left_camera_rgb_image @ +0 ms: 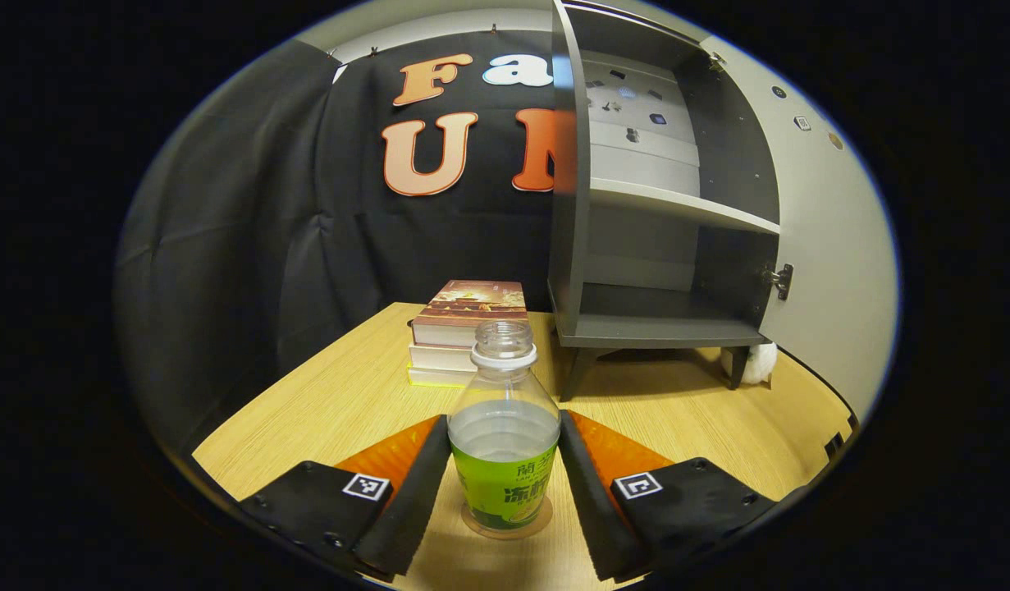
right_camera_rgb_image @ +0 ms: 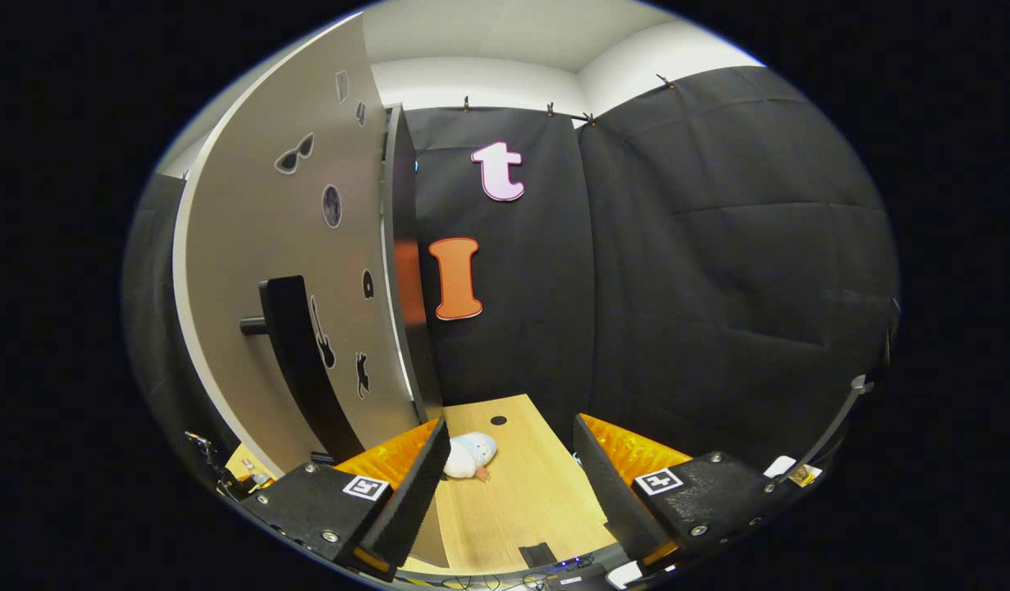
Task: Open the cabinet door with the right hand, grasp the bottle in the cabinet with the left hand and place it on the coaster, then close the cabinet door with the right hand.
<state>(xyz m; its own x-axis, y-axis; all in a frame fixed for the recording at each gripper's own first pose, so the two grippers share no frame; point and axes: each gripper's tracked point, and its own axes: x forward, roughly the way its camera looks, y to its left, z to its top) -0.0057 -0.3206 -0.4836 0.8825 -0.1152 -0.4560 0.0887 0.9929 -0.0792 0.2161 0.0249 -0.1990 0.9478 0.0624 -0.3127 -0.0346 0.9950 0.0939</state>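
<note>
An uncapped clear bottle with a green label stands upright on a round coaster on the wooden table. My left gripper is shut on the bottle, one finger against each side at label height. Behind it the grey cabinet stands open with bare shelves, its door swung to the right. In the right gripper view the open door, with stickers and a black handle, rises just left of my right gripper, which is open and holds nothing.
A stack of three books lies on the table left of the cabinet. A small white plush toy rests on the table by the cabinet's foot, just ahead of my right gripper. Black cloth walls surround the table.
</note>
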